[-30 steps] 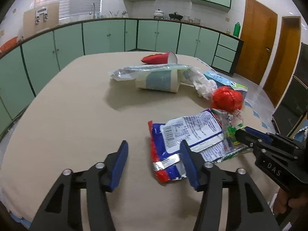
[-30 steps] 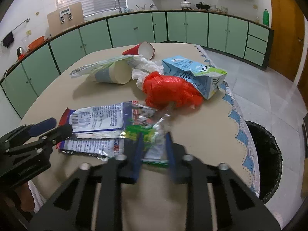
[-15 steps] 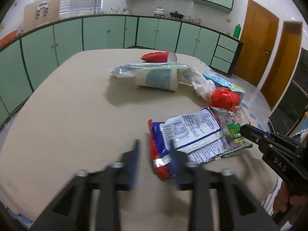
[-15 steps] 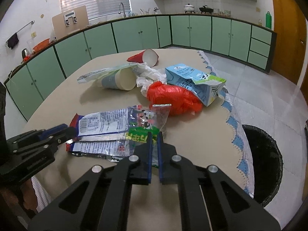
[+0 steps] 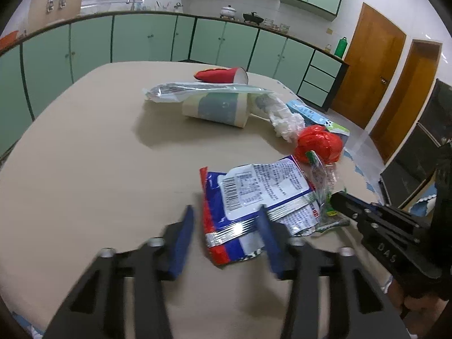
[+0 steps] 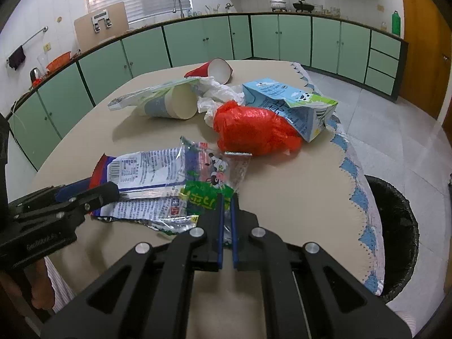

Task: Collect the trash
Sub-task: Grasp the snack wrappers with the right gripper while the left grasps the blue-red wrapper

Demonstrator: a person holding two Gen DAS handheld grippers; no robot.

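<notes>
Beige table [image 6: 282, 197], snack wrappers [image 6: 152, 175], paper cups [image 6: 172, 104], red bag [image 6: 254, 130], milk carton [image 6: 285, 101]

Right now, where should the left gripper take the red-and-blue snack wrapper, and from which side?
Take the red-and-blue snack wrapper by its crimped silver near end, coming from the near table edge. It lies flat with that end facing the left gripper, whose jaws are closing around it. The far side is overlapped by the green wrapper pinched in the right gripper.

Your left tool [image 5: 226, 226] is closing around the red-blue snack wrapper [image 5: 248, 206] on the desk [image 5: 99, 155]; pads not yet pressing.
</notes>
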